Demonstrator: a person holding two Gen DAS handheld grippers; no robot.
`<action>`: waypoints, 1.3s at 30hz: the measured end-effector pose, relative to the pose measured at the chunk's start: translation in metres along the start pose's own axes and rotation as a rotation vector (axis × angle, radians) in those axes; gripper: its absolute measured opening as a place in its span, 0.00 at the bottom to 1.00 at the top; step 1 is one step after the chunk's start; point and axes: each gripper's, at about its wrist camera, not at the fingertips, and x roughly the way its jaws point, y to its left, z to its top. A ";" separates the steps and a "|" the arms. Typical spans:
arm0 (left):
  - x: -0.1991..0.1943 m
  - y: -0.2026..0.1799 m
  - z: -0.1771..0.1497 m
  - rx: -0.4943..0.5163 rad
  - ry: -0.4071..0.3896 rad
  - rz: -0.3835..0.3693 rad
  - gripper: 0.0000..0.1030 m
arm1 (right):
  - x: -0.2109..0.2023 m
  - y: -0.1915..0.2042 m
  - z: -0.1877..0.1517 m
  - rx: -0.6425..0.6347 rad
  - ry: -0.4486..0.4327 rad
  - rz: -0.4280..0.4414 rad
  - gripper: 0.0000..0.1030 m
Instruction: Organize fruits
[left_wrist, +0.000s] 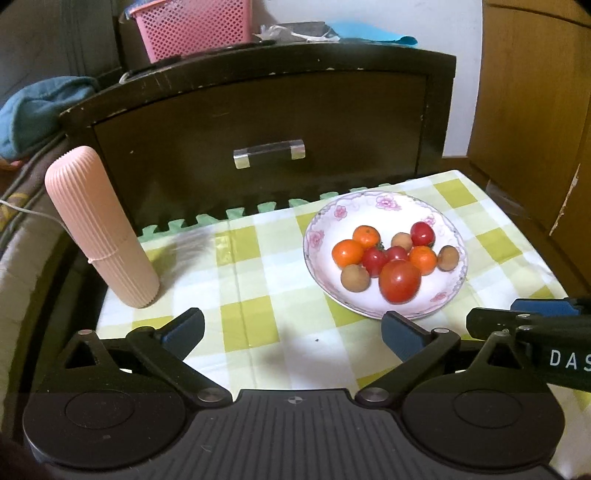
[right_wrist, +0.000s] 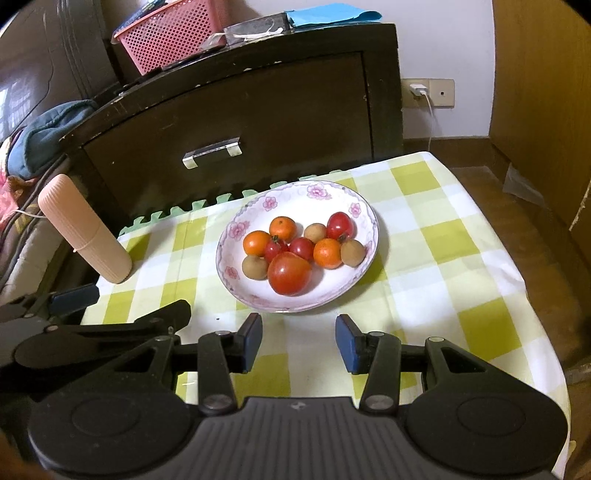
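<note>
A white floral plate (left_wrist: 317, 229) (right_wrist: 362, 206) sits on the green-checked tablecloth and holds several fruits: a large red tomato (left_wrist: 399, 281) (right_wrist: 289, 273), small red tomatoes, orange tangerines (left_wrist: 347, 253) (right_wrist: 327, 253) and brown round fruits (left_wrist: 354, 277) (right_wrist: 254, 267). My left gripper (left_wrist: 291, 332) hovers open over the cloth, left of and nearer than the plate, with nothing between its fingers. My right gripper (right_wrist: 299, 341) stands open just in front of the plate's near rim, also holding nothing. Each gripper shows at the edge of the other's view.
A ribbed pink cylinder (left_wrist: 101, 229) (right_wrist: 85, 229) stands at the table's left edge. A dark drawer cabinet (left_wrist: 258, 125) (right_wrist: 229, 107) rises behind the table, with a pink basket (left_wrist: 192, 27) on top. The table edge drops off at right over a wooden floor (right_wrist: 535, 229).
</note>
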 end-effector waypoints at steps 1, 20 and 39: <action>-0.002 0.001 -0.001 -0.010 -0.005 -0.008 1.00 | -0.001 -0.001 -0.001 0.003 -0.002 -0.001 0.41; -0.029 0.005 -0.023 -0.073 -0.022 -0.039 1.00 | -0.030 0.003 -0.025 0.013 -0.019 0.016 0.41; -0.045 0.010 -0.053 -0.113 0.034 -0.043 1.00 | -0.057 0.003 -0.057 0.019 -0.013 0.027 0.41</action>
